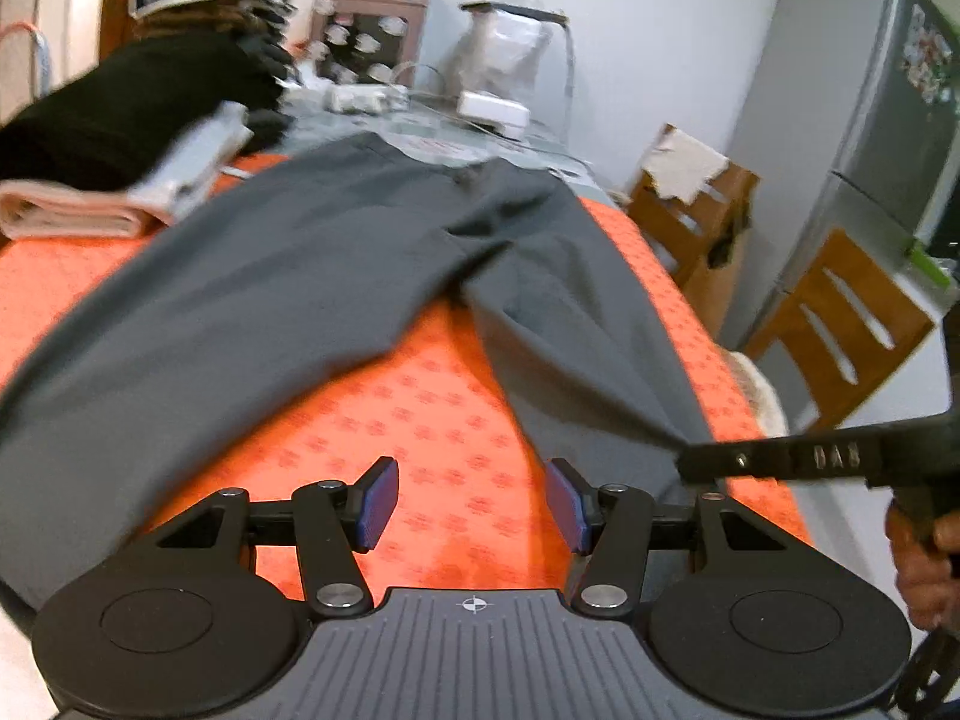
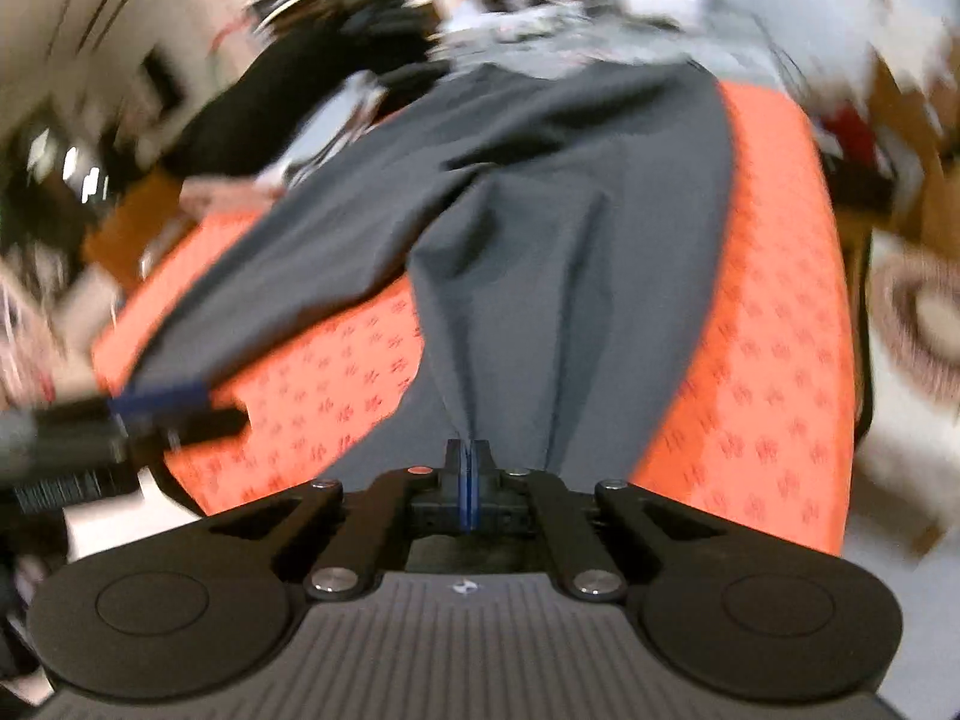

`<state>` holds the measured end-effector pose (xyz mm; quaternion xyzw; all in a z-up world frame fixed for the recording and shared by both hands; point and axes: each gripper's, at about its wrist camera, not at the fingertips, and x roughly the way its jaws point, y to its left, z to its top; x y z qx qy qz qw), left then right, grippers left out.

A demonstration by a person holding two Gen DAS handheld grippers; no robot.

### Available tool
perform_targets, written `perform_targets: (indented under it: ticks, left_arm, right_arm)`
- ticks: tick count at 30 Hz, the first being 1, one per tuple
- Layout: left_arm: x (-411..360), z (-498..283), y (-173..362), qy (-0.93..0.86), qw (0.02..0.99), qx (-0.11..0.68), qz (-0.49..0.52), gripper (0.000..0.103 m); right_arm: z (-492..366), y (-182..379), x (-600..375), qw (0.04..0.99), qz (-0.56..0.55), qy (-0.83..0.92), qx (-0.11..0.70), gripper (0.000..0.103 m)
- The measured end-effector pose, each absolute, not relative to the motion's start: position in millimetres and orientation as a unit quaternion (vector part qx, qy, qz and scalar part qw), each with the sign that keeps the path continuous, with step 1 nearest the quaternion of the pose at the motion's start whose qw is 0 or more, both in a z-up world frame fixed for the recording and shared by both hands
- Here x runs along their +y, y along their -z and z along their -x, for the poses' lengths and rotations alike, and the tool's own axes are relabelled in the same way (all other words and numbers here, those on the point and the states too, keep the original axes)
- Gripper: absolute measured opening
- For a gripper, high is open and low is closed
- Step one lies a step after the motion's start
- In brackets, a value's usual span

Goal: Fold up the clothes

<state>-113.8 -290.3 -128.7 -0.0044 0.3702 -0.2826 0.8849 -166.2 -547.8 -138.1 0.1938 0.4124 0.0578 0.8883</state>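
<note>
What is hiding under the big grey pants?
Under the grey pants you can see an orange patterned cloth peeking out between the legs and along the sides. Whatever lies right beneath the pants is covered, so it cannot be seen.

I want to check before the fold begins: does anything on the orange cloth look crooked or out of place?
The grey trousers lie askew on the orange cloth: their legs splay apart in a V. The right gripper is shut on one hem; the left gripper is open over bare cloth.
</note>
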Motion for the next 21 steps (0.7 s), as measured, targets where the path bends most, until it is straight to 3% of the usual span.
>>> perform_targets:
  ticks: [10,21]
  left_arm:
    - [-326,107,158,0.356,0.832,0.420,0.070,0.057]
    - [-334,88,180,0.386,0.768,0.479,0.178,0.057]
  right_arm:
    - [193,168,-605,0.840,-0.357,0.026,0.408,0.002]
    - [198,162,-601,0.853,-0.342,0.017,0.394,0.002]
